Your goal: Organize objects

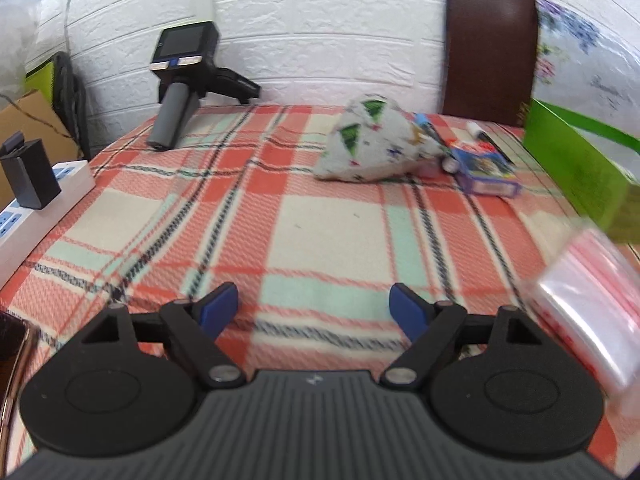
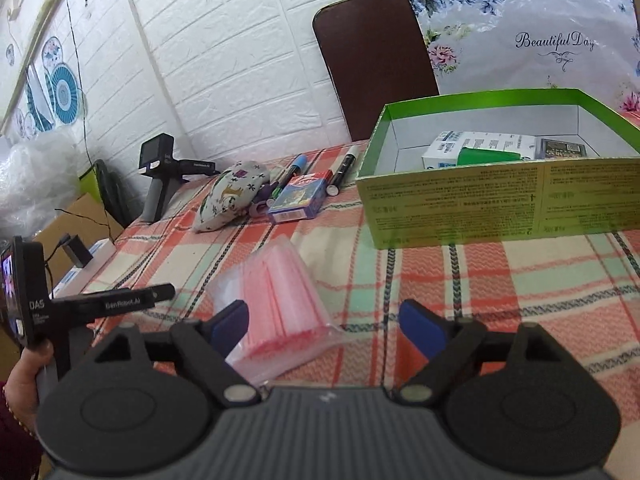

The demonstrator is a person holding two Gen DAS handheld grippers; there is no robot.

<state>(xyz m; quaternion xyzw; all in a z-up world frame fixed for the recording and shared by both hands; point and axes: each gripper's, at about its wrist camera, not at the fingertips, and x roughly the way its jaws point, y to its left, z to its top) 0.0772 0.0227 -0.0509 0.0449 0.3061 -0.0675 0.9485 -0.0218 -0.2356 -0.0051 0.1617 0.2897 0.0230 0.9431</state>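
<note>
The left claw hangs over bare checked tablecloth with its jaws wide and nothing between them. Far ahead of it and a little to the right lies a patterned cloth pouch, and just right of the pouch a small blue card box with pens beside it. At the left claw's right edge, close in, sits a blurred pack of clear bags.

The right claw also stands wide and grips nothing. The pack of clear bags lies flat on the cloth just ahead of its left finger, partly under that finger's tip but not pinched. Further ahead and to the left are the pouch, the card box and two markers. Ahead and to the right stands the open green box, with a white carton and a few small items already inside.

My reading is that sorting is partway done: some things are boxed, while the bag pack, pouch, card box and markers are left on the cloth. The bag pack looks like the piece in hand. The next move would call for shifting the right claw slightly left so the pack sits between both fingers, closing gently on the slippery plastic, then lifting it over the near wall of the green box.
</note>
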